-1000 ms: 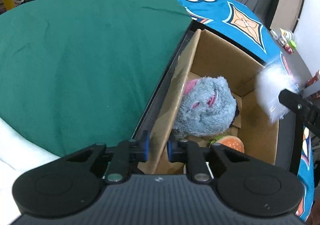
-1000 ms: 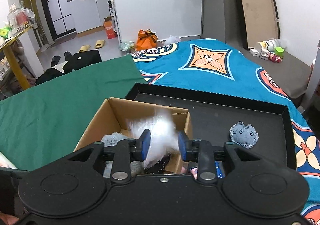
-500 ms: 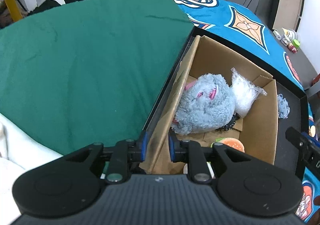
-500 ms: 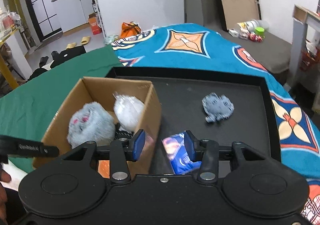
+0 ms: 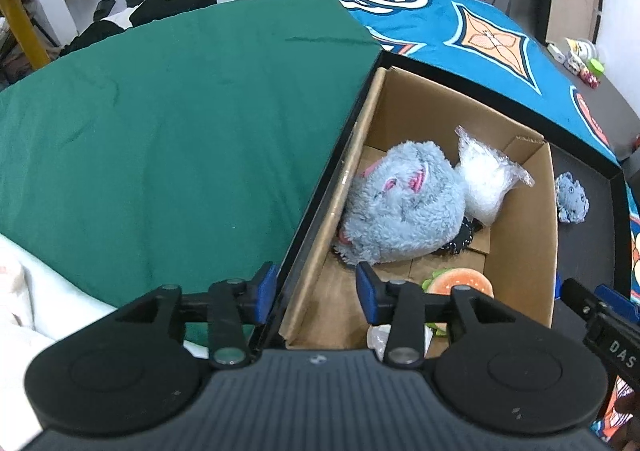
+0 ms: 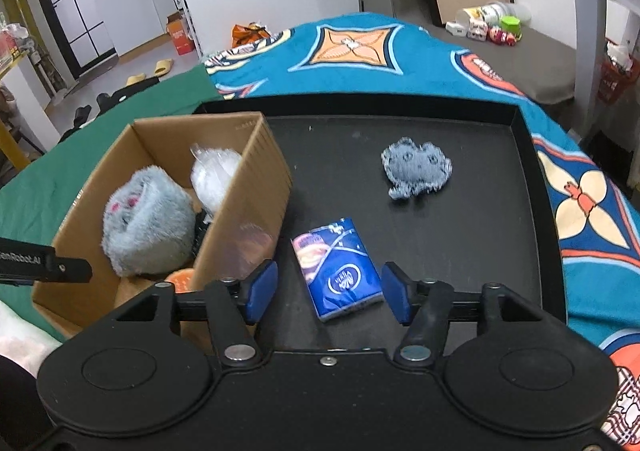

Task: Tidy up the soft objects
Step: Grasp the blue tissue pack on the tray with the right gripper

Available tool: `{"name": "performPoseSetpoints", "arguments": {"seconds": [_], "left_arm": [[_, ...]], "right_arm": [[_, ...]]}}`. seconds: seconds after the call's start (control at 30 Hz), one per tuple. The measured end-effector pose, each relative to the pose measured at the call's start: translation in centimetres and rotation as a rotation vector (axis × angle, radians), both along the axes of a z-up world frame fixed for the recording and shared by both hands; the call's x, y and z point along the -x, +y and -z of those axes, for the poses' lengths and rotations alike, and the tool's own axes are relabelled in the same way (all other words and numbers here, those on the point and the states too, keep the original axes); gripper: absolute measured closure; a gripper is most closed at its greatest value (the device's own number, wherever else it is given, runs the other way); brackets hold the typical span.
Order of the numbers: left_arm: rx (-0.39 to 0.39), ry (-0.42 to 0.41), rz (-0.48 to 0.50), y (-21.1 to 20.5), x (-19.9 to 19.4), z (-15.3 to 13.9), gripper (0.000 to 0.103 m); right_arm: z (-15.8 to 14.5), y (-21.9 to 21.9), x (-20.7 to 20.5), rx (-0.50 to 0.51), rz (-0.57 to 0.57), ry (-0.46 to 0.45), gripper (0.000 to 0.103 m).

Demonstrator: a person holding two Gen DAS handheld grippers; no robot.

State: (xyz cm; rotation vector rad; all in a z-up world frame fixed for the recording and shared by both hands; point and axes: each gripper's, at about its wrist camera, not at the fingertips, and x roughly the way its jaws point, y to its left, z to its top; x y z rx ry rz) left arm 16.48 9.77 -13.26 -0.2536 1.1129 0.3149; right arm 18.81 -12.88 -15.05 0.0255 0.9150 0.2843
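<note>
The right gripper [image 6: 329, 293] hangs with jaws spread and empty, the blue tissue pack [image 6: 338, 269] lying on the black tray [image 6: 524, 119] directly between and just beyond them. Its long axis runs near-to-far, tilted slightly left (so the spread jaws roughly straddle its width). The left gripper [image 5: 316, 293], also spread and empty, straddles the cardboard box [image 5: 516, 271] wall, farther from the pack.

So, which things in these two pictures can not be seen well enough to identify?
- Black spiky item, both views: mostly buried under the grey plush.
- Burger toy, left wrist view: partly behind the left tool; right wrist view: only an orange sliver.
- Clear item, left wrist view: mostly hidden by the tool.
- Small jars and toys, right wrist view: too small.
</note>
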Motion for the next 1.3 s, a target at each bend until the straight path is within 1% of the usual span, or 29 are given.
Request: {"name": "performPoseSetpoints", "arguments": {"seconds": [0.1,0.37,0.6,0.63,0.67,0.7,0.83,1.1,1.3], "left_arm": [[-0.014,0.009,0.009,-0.3,-0.2,0.1,0.054],[-0.050,0.042,0.029,-1.4,-1.0,0.5,0.051],[-0.075,0.065,0.033,-2.0,-1.5,0.9,0.051],[-0.078,0.066,0.035,-2.1,-1.6,0.9,0.051],[-0.081,0.066,0.036,-2.2,-1.6,0.9,0.051],[-0.084,0.067,0.037,-2.3,-1.7,0.9,0.051],[-0.090,0.068,0.037,-2.4,-1.7,0.9,0.051],[-0.084,0.049,0.032,-2.4,-1.2,0.3,0.051],[-0.048,0.022,0.018,-1.6,-0.5,-0.3,0.051]], "right_arm": [[1.0,-0.3,-0.3,-0.005,-0.003,0.023,0.041],[3.3,-0.7,-1.4,-0.003,-0.012,0.064,0.037],[4.7,-0.5,-1.8,0.000,-0.036,0.071,0.037],[4.7,-0.5,-1.8,0.002,-0.040,0.067,0.039],[4.8,-0.6,-1.8,0.001,-0.044,0.066,0.049],[4.9,-0.6,-1.8,0.002,-0.053,0.070,0.051],[4.4,-0.9,-1.6,0.006,-0.059,0.055,0.054],[2.5,-1.6,-0.6,0.002,-0.041,0.027,0.054],[0.5,-1.6,0.3,-0.004,-0.022,-0.009,0.054]]}}
